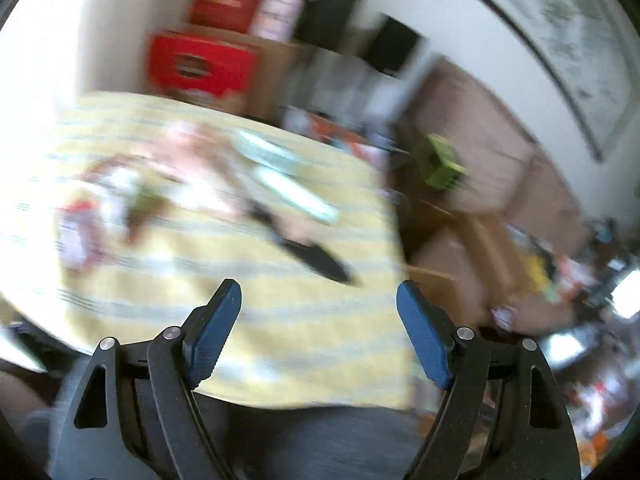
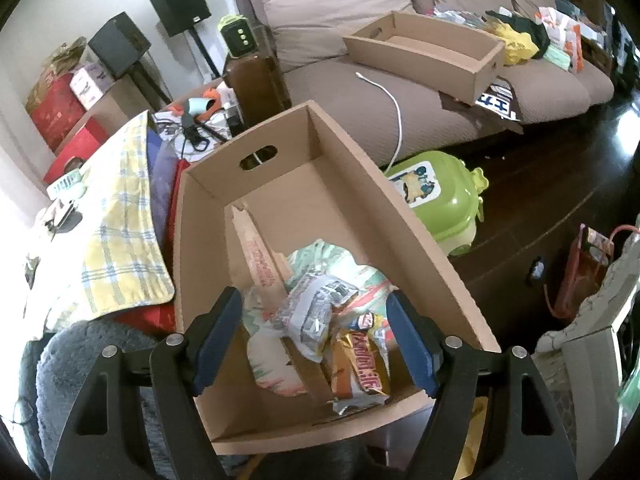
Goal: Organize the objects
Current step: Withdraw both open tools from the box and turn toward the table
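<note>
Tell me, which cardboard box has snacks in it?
The near cardboard box under the right gripper holds snack packets. The box on the sofa looks empty.

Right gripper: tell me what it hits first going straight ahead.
Probably the snack packets piled in the cardboard box. The open right gripper points down at them, nothing in between; depth is uncertain.

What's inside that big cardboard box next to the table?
The cardboard box holds a heap of snack packets, one a gold wrapper, and a cardboard divider strip. Whatever lies beneath the heap is covered.
</note>
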`<act>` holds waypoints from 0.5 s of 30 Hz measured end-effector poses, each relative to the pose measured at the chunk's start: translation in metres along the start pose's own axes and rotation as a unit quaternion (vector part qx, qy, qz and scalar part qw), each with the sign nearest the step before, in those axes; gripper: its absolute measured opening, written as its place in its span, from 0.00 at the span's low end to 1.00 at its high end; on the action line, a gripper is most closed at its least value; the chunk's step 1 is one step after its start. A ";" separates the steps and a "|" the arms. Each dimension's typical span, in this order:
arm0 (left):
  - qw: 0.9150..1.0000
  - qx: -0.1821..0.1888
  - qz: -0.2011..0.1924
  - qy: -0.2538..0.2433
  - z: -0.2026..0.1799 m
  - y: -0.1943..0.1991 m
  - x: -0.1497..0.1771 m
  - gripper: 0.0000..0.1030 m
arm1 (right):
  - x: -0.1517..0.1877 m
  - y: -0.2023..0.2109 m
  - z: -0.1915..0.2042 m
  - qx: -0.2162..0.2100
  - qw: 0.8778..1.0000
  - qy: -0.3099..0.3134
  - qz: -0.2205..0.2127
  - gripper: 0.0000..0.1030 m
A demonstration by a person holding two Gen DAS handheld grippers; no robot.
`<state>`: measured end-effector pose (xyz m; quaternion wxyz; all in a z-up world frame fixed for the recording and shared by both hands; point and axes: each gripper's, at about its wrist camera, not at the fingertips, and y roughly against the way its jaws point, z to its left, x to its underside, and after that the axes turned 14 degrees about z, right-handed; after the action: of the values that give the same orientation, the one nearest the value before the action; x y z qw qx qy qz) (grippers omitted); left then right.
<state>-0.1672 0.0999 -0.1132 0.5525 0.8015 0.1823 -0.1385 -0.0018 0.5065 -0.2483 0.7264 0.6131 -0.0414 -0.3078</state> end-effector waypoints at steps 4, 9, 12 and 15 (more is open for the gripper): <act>0.997 -0.072 -0.027 0.018 0.041 0.008 -0.013 0.76 | 0.000 -0.001 0.006 0.006 1.000 0.011 0.000 0.75; 0.993 -0.097 -0.049 0.039 0.079 0.015 -0.026 0.76 | -0.001 0.006 0.003 0.032 0.999 0.015 -0.008 0.75; 0.992 -0.102 -0.050 0.045 0.094 0.013 -0.031 0.76 | -0.003 0.023 0.004 0.048 0.998 0.021 -0.028 0.75; 0.992 -0.107 -0.044 0.047 0.106 0.009 -0.037 0.76 | -0.002 0.040 0.015 0.072 0.996 0.034 -0.048 0.75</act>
<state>-0.1985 -0.0078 -0.1273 0.6196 0.7344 0.2567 -0.1045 0.0057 0.4974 -0.2072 0.6654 0.6754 -0.0095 -0.3178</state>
